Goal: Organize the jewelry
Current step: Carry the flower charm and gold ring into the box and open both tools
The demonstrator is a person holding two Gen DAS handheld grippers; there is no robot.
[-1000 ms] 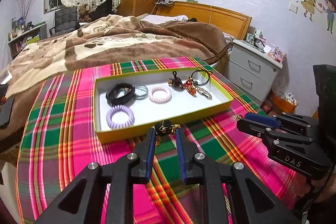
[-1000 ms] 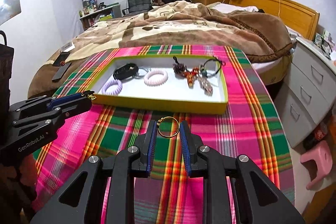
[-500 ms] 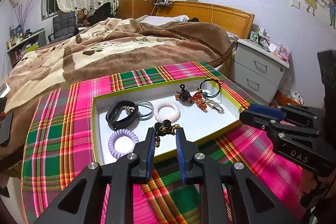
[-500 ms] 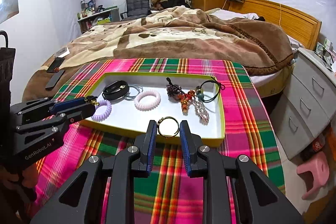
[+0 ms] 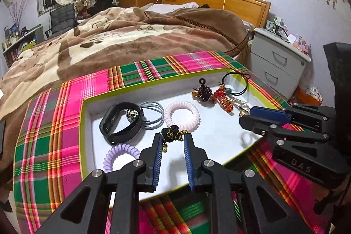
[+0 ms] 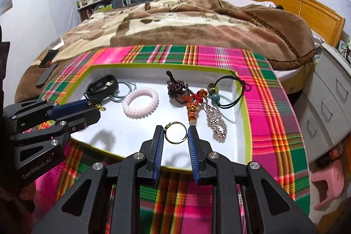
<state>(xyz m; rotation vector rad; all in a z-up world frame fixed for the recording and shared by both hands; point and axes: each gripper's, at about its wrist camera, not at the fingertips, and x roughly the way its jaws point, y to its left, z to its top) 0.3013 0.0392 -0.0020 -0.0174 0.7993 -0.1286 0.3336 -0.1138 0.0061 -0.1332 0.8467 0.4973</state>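
Between my left gripper's (image 5: 173,142) fingers sits the black-and-gold knotted charm (image 5: 172,134), pinched at the tips; the right gripper (image 6: 175,135) clamps the gold ring (image 6: 174,132) the same way. A second ago both hung over plaid cloth short of the tray (image 5: 86,102); now I've carried them past its near rim, above the white floor. Ahead of the left fingers lies the pink coil tie (image 5: 182,114). Both pieces look ready to release, I'd say.
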